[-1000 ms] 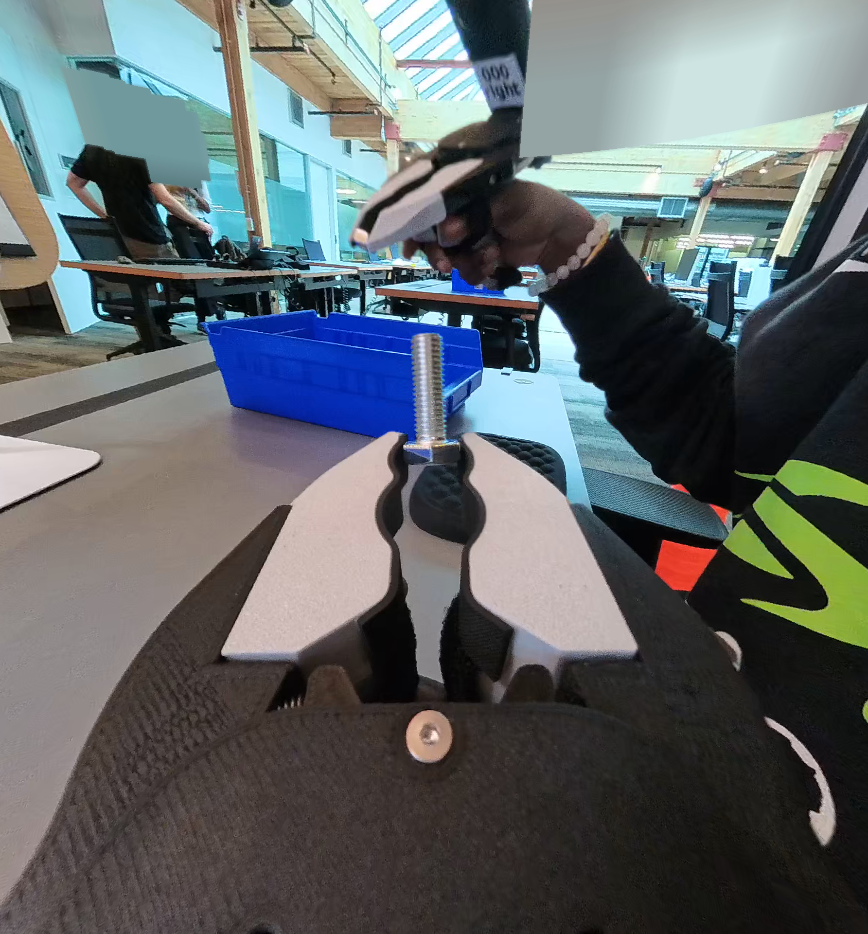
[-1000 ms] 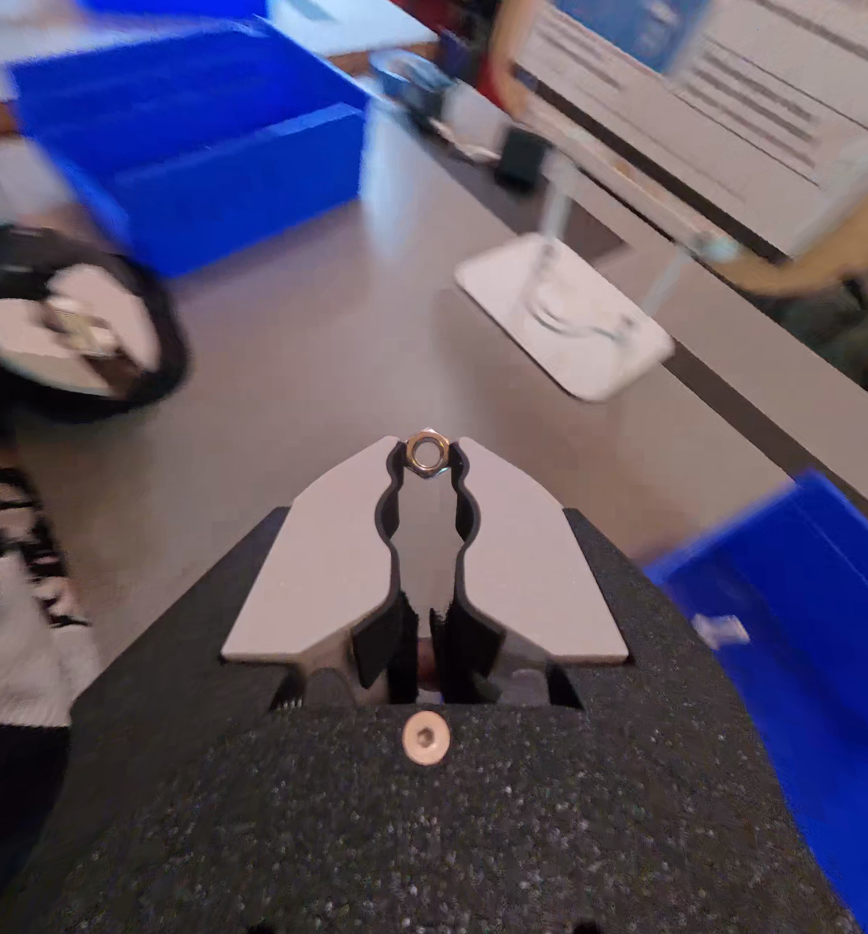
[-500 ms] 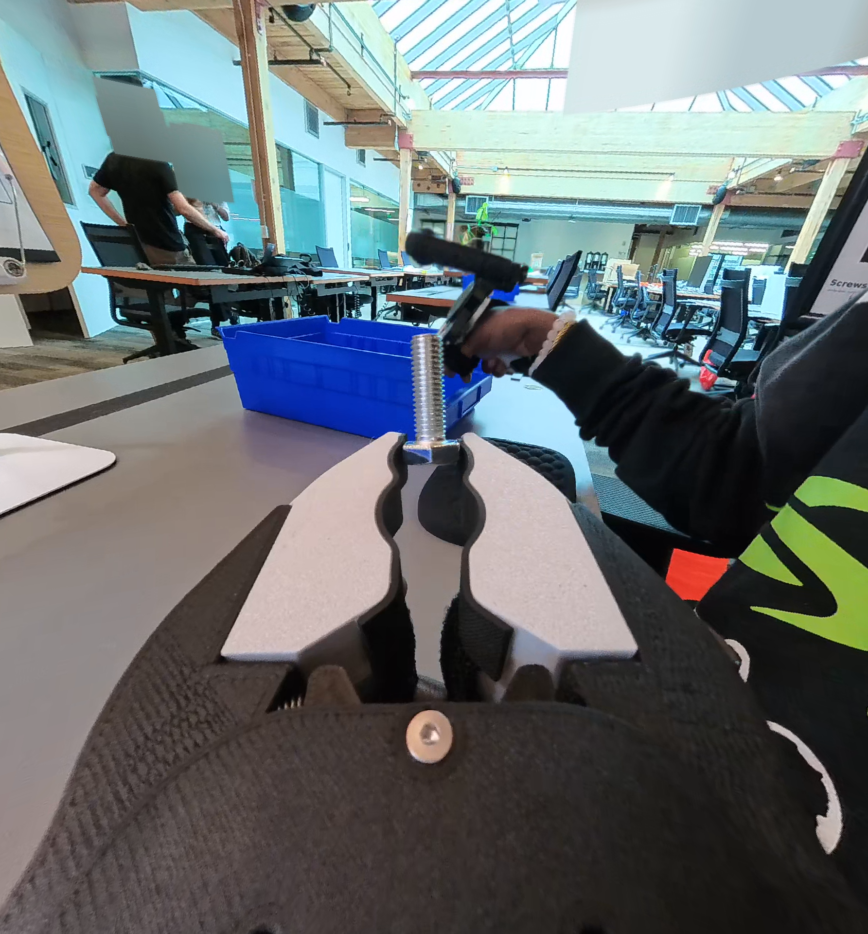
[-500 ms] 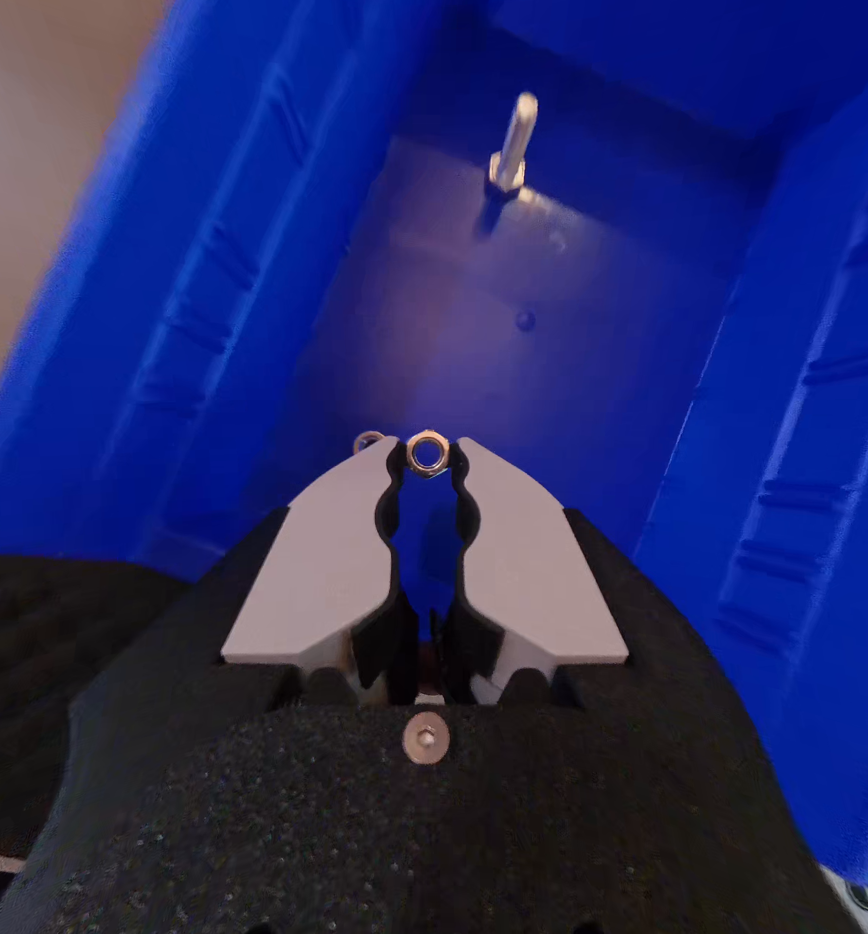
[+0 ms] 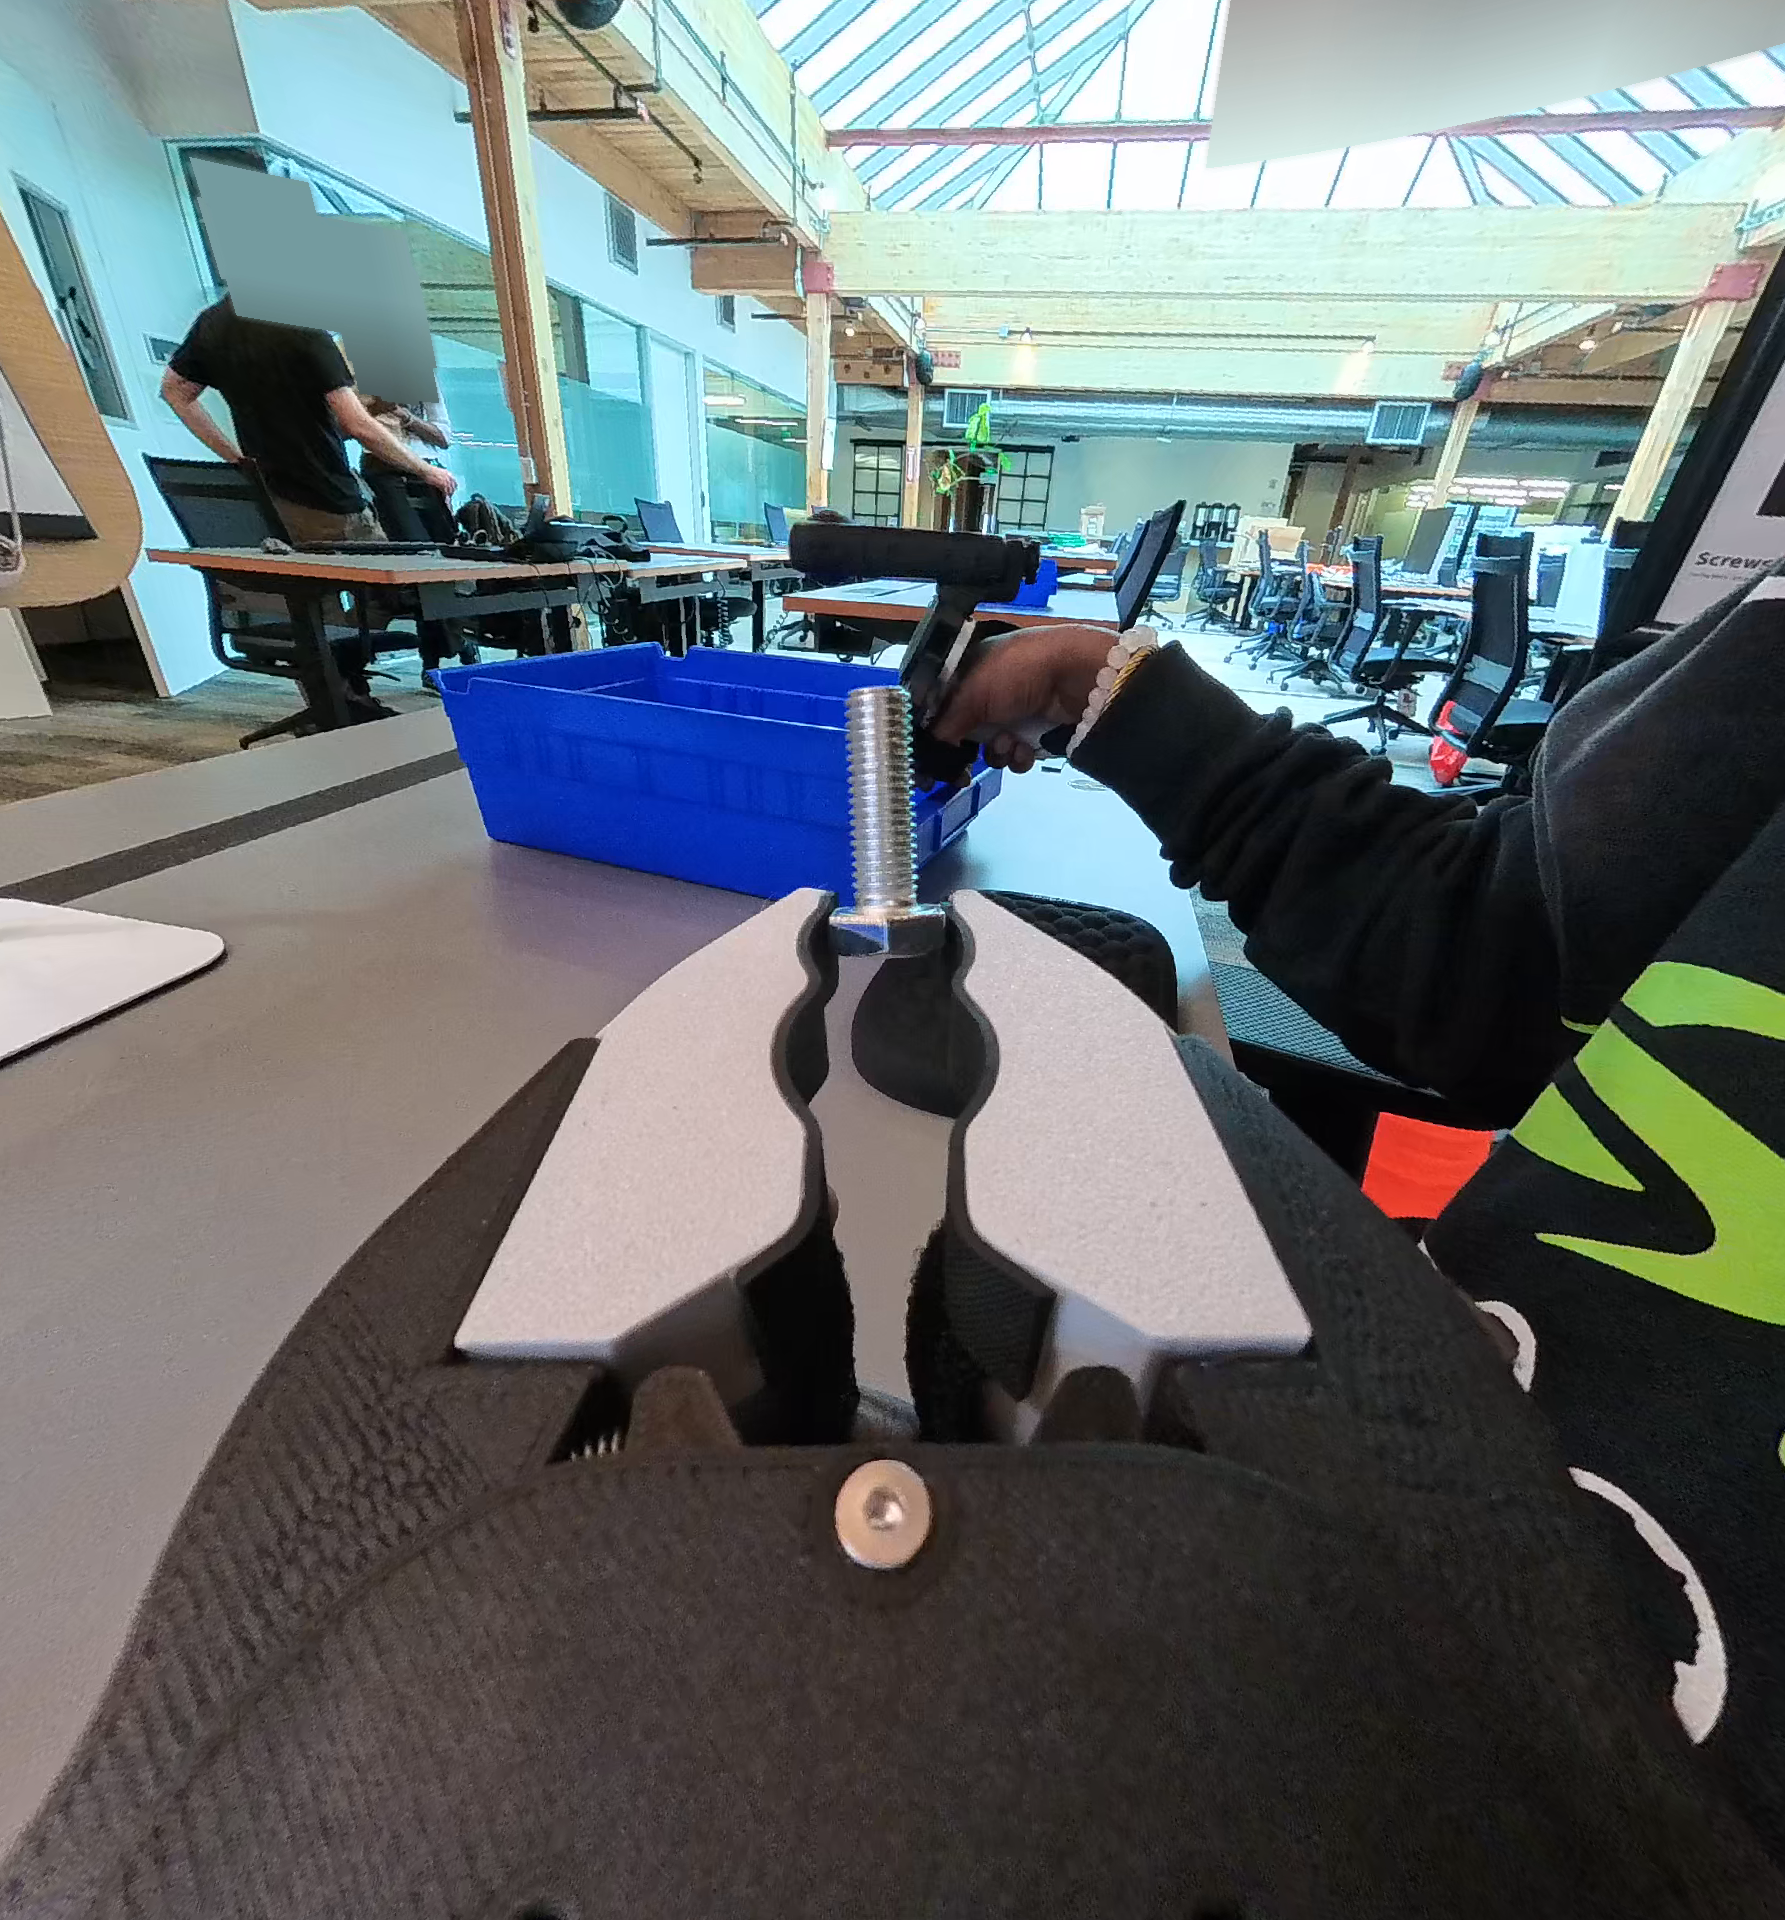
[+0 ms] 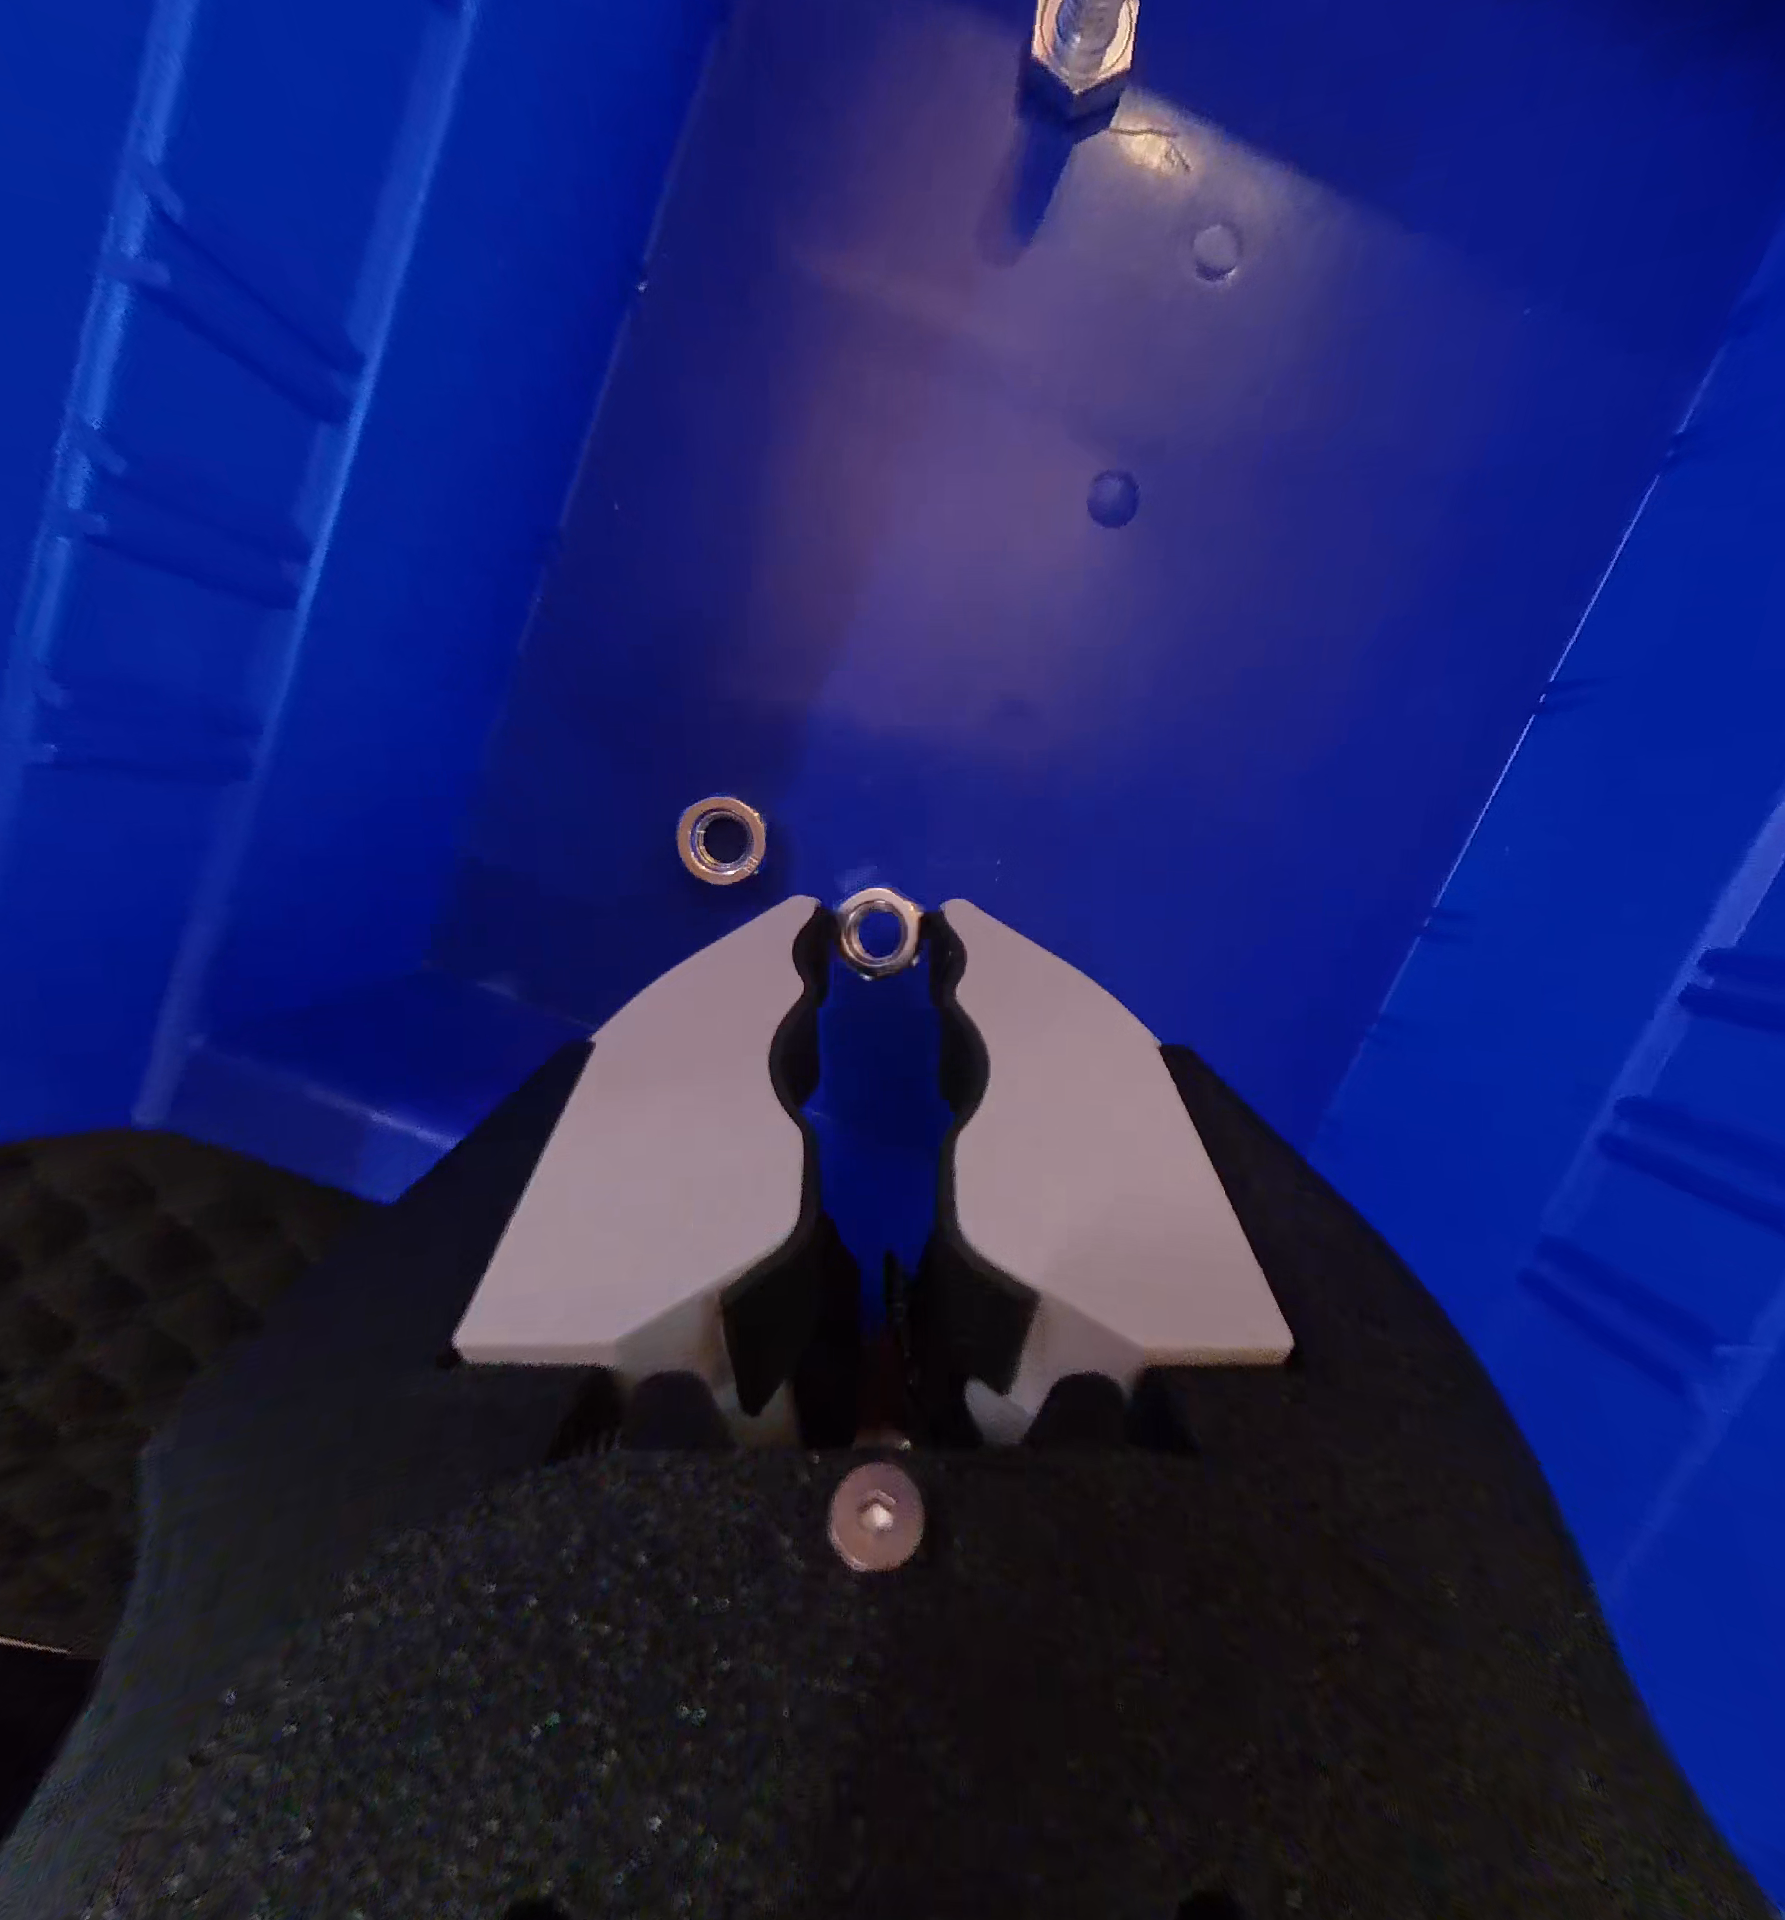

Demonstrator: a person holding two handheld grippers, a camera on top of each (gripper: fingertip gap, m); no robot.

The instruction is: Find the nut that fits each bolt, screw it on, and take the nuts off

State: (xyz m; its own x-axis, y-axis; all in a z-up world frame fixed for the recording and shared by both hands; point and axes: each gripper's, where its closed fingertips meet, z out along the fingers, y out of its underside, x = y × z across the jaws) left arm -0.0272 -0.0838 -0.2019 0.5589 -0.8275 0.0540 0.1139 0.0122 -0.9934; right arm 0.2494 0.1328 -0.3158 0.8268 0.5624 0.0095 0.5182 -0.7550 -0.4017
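The left hand-held gripper [image 5: 886, 925] is closed on the hex head of a large bolt [image 5: 880, 800], which stands upright with its thread pointing to 12 o'clock, above the grey bench [image 5: 244, 1039]. At 11 o'clock from the bolt sits a blue bin [image 5: 680, 790], and the person's right hand [image 5: 1013, 696] reaches down into it with the other tool.

Inside the bin, the right hand-held gripper [image 6: 875, 925] is parted a little. A small nut [image 6: 875, 932] lies between its tips; the left tip looks to touch it, while a thin gap shows on the right, so I cannot tell whether it is gripped or already let go. A larger nut [image 6: 722, 842] lies flat on the bin floor just beside it at 10 o'clock. A second bolt [image 6: 1075, 52] stands on its head far off at 12 o'clock.

The small nut looks too narrow for the thick bolt, so the step in hand seems to be swapping nuts. To do it well:
- Open wider and lift clear, so the small nut stays on the bin floor.
- Shift to 10 o'clock and straddle the larger nut across two opposite flats.
- Close near the tips, keeping the hole facing forward and unblocked.
- Keep the left grip firm and the bolt vertical, so the thread meets the nut squarely.
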